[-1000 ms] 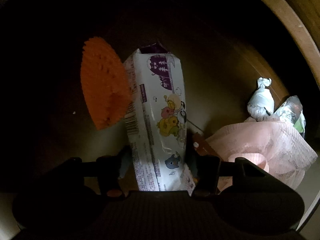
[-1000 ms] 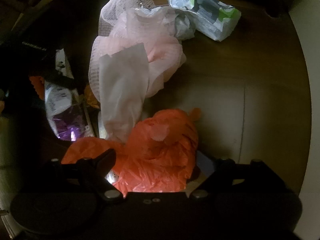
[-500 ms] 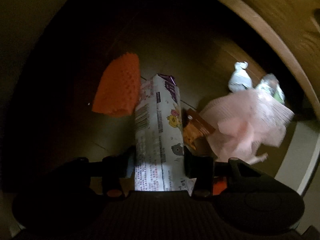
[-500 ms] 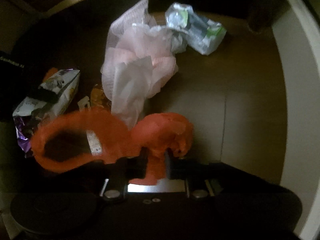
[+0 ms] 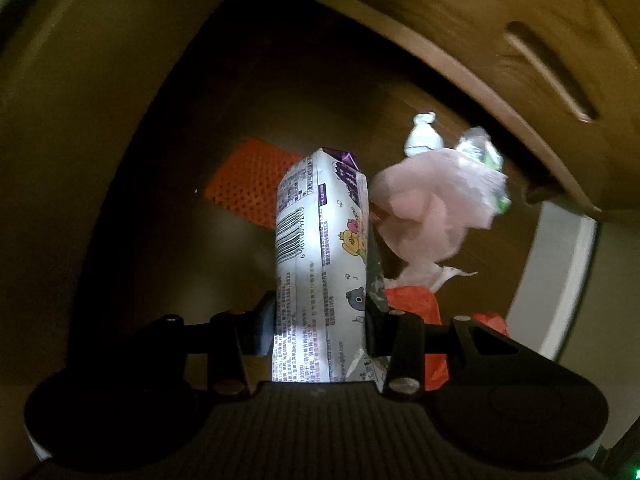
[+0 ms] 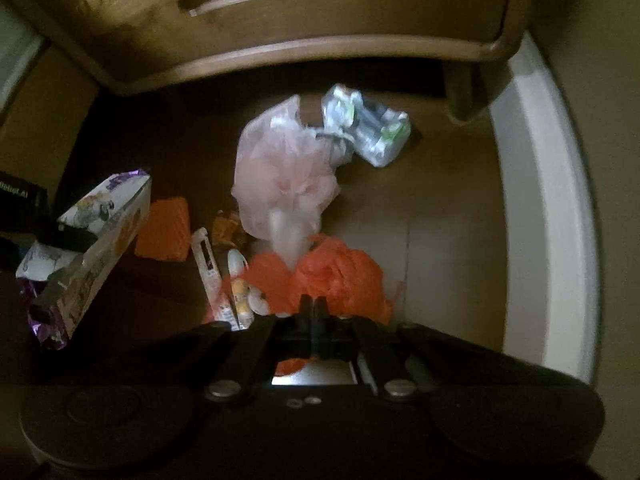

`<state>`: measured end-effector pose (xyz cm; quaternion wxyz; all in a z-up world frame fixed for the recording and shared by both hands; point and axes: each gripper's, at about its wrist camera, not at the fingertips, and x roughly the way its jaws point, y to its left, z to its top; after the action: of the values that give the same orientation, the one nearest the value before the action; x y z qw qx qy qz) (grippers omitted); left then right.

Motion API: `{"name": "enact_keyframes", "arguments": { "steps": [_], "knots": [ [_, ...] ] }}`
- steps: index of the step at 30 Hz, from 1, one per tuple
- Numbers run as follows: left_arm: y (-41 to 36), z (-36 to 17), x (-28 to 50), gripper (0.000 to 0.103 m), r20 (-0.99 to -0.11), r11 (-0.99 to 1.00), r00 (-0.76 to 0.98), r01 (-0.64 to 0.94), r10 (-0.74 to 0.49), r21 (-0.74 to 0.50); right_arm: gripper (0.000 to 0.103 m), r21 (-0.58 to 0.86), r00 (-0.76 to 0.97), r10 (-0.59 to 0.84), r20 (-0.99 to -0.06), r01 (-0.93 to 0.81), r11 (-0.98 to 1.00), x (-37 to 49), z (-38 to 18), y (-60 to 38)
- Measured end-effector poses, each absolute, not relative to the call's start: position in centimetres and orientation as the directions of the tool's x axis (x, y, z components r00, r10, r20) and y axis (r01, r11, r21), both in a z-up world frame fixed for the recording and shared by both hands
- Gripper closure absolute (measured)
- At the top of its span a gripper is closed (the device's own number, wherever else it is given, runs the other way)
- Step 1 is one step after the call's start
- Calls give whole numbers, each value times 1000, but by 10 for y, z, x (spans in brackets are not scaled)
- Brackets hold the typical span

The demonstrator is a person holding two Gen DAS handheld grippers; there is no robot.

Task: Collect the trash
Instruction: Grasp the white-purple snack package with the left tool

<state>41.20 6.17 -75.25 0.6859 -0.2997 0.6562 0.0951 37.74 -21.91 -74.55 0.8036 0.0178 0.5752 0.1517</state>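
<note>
Left gripper (image 5: 320,322), jaws just closing in, clamped on the white snack packet (image 5: 322,256), lifted clear of the floor (image 5: 224,264), long axis running straight out from the jaws, purple end farthest. Right gripper (image 6: 314,308) pinched fully closed on the orange plastic bag (image 6: 340,272), bunched low beneath the pink netting (image 6: 280,176).

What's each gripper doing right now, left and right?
Left gripper: jaws just closed further, clamped on the white snack packet.
Right gripper: shut on the orange plastic bag.
</note>
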Motion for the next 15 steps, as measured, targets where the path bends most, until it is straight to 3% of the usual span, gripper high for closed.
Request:
{"name": "enact_keyframes", "arguments": {
  "steps": [15],
  "knots": [
    [82,-605,384,62,-945,811,182,-484,-273,-328,103,169,399,268,-877,-266,949,354,-579,-214]
  ]
}}
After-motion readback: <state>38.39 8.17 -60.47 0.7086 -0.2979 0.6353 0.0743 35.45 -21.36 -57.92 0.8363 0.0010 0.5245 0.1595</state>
